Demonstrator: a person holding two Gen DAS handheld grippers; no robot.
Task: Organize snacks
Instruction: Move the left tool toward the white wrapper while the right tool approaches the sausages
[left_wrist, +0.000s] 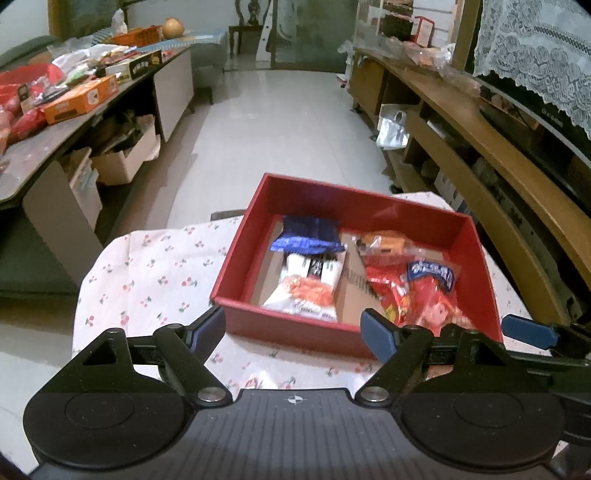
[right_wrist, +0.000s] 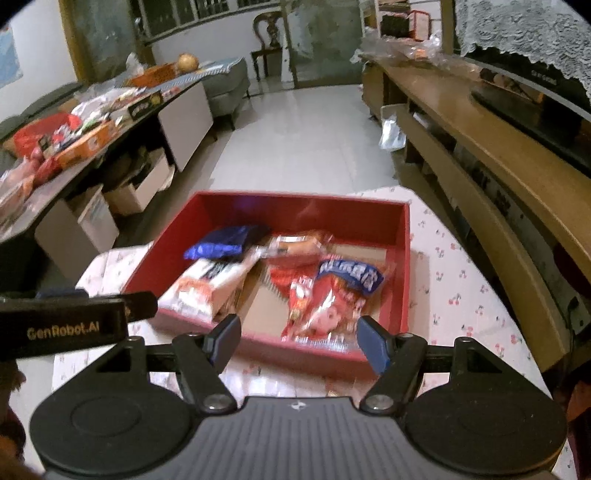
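Four snack packets (left_wrist: 413, 288) already lie inside the red box (left_wrist: 354, 201). My left gripper (left_wrist: 293, 326) and right gripper (right_wrist: 297, 334) hover just before its near wall, both with jaws apart and holding nothing. I judge the sorting is almost finished; next I must fetch any remaining snack.

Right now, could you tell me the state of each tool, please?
Left tool: open, holding nothing.
Right tool: open, holding nothing.

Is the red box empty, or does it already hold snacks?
Holding snacks: the red box contains a blue packet, a white-orange packet and red bags.
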